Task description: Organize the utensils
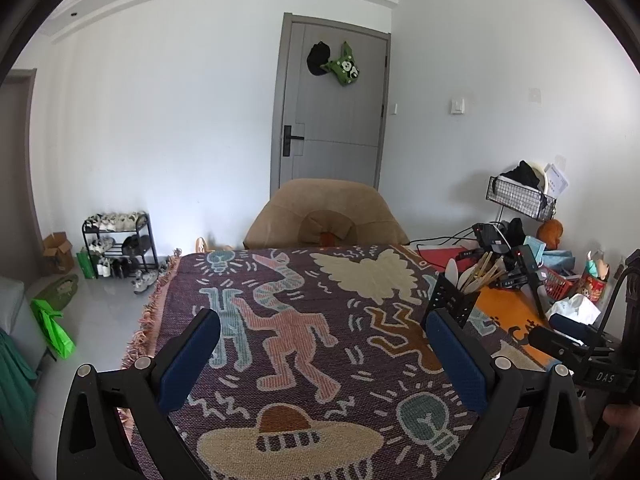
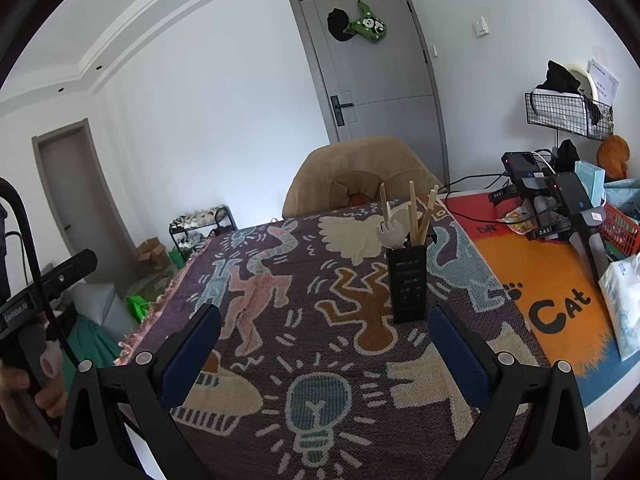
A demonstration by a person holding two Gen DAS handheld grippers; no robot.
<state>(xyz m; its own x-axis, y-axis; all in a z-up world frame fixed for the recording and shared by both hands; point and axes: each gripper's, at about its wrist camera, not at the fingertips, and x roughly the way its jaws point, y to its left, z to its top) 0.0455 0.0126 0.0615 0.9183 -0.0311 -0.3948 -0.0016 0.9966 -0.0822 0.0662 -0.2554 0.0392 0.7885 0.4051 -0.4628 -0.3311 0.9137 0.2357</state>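
Nearest, both grippers hover over the patterned cloth (image 2: 320,344) with nothing in them: the left gripper (image 1: 322,344) and the right gripper (image 2: 324,340) each have their 2 blue pads spread wide apart. Farther on, right of centre, the black holder (image 2: 409,284) stands upright on the cloth, already holding chopsticks (image 2: 416,216) and a white spoon (image 2: 390,234). I see no loose utensils on the cloth, so the sorting looks finished or paused; any next move means finding another piece first.
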